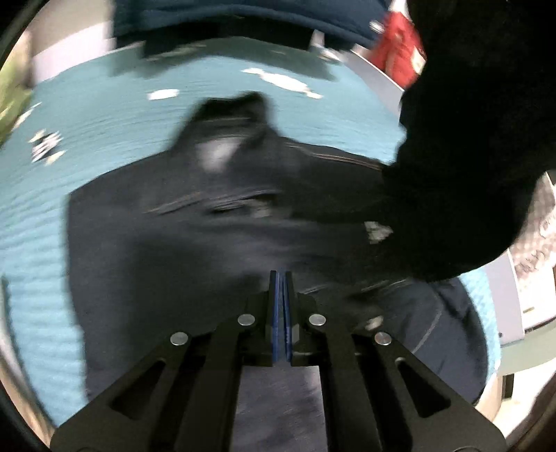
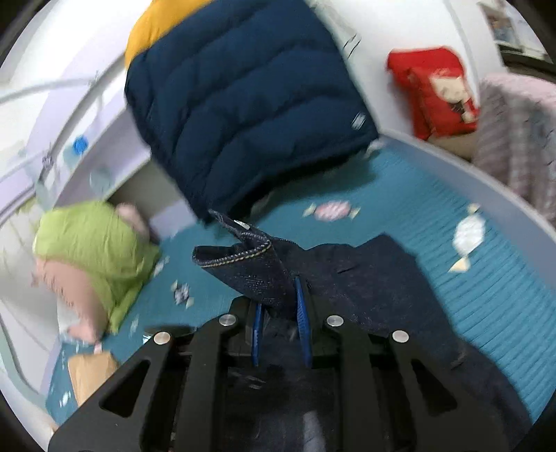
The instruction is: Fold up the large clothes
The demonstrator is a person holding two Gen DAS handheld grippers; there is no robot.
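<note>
A dark blue denim garment lies spread on the teal bed cover, blurred in the left wrist view. My left gripper hovers over it, shut, with its blue pads together and no cloth seen between them. My right gripper is shut on a hemmed edge of the denim garment, which it holds lifted above the rest of the cloth on the bed cover. A large black shape fills the right of the left wrist view and hides part of the garment.
A navy quilted jacket with a yellow part lies at the bed's far side, also in the left wrist view as the jacket. A green pillow sits left, a red bag and striped cloth right.
</note>
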